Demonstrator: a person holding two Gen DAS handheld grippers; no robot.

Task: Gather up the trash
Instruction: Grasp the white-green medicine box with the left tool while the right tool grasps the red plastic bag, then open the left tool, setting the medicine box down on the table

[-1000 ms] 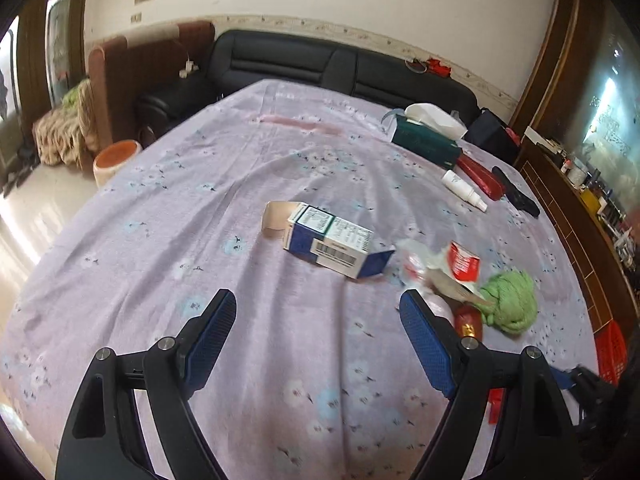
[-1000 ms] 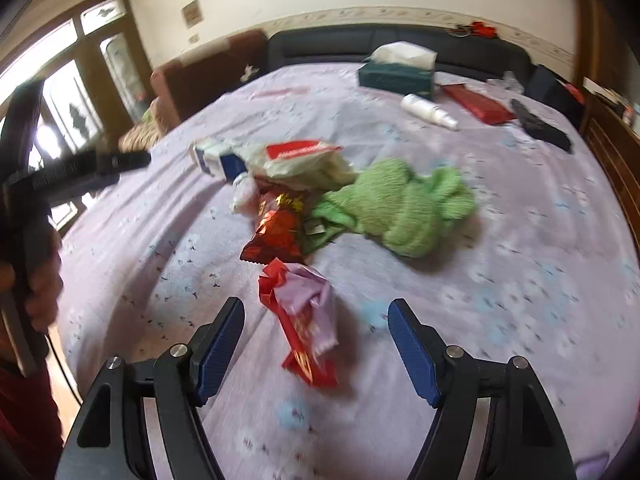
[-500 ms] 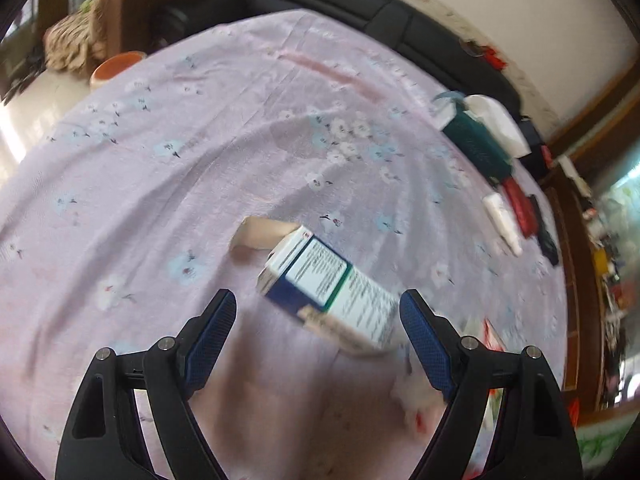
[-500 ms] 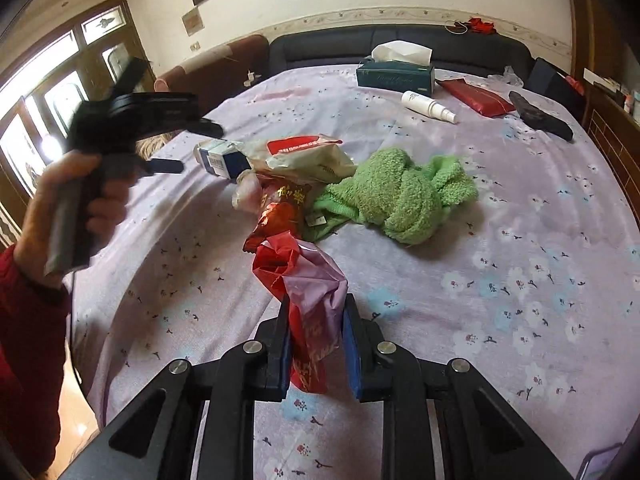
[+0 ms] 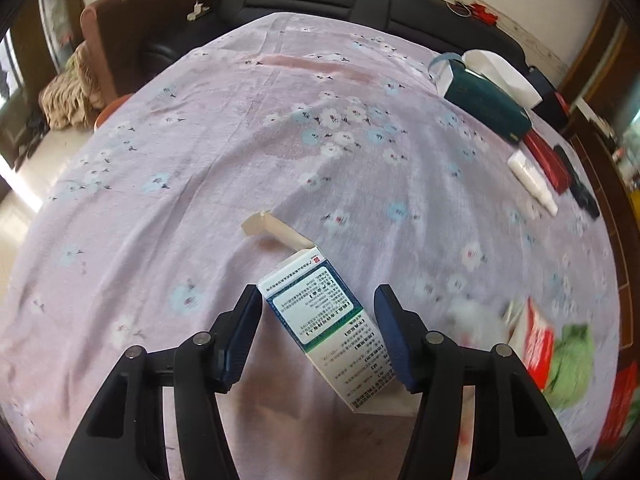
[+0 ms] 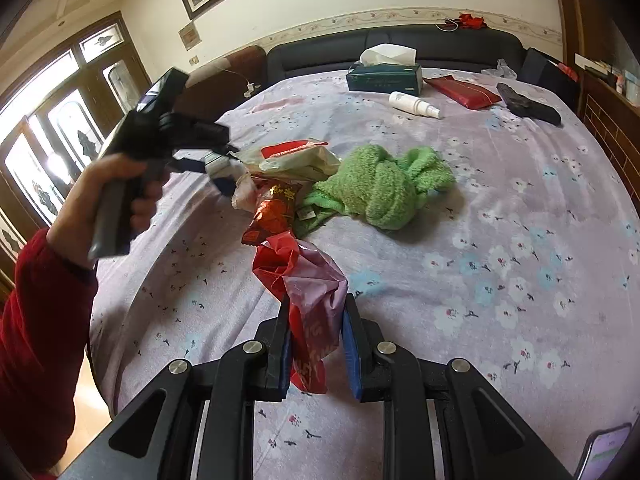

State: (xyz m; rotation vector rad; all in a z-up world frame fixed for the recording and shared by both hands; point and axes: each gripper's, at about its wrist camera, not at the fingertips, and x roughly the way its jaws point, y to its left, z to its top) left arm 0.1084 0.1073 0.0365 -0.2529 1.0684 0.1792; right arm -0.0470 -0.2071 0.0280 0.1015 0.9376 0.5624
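Observation:
A white, green and blue medicine box (image 5: pixel 320 320) with an open flap lies askew on the flowered purple cloth (image 5: pixel 240 140). My left gripper (image 5: pixel 318 294) straddles it and its jaws are closing. The left pad touches the box's upper corner and the right pad meets its lower edge. In the right wrist view a hand (image 6: pixel 116 184) holds that left gripper (image 6: pixel 216 152) over the box (image 6: pixel 218 168). My right gripper (image 6: pixel 316 312) is shut on a crumpled red and pink plastic wrapper (image 6: pixel 308 280). A red snack packet (image 6: pixel 276 208) and a cream bag with a red label (image 6: pixel 296 158) lie beyond it.
A green towel (image 6: pixel 380 188) lies bunched beside the wrappers. At the far side are a dark green tissue box (image 6: pixel 384 78), a white bottle (image 6: pixel 414 105), a red pouch (image 6: pixel 462 90) and a black remote (image 6: pixel 528 104). A black sofa (image 6: pixel 400 40) stands behind.
The left gripper came down and forward over the medicine box and its jaws narrowed around it. The right gripper shut on the red and pink wrapper and has kept hold of it.

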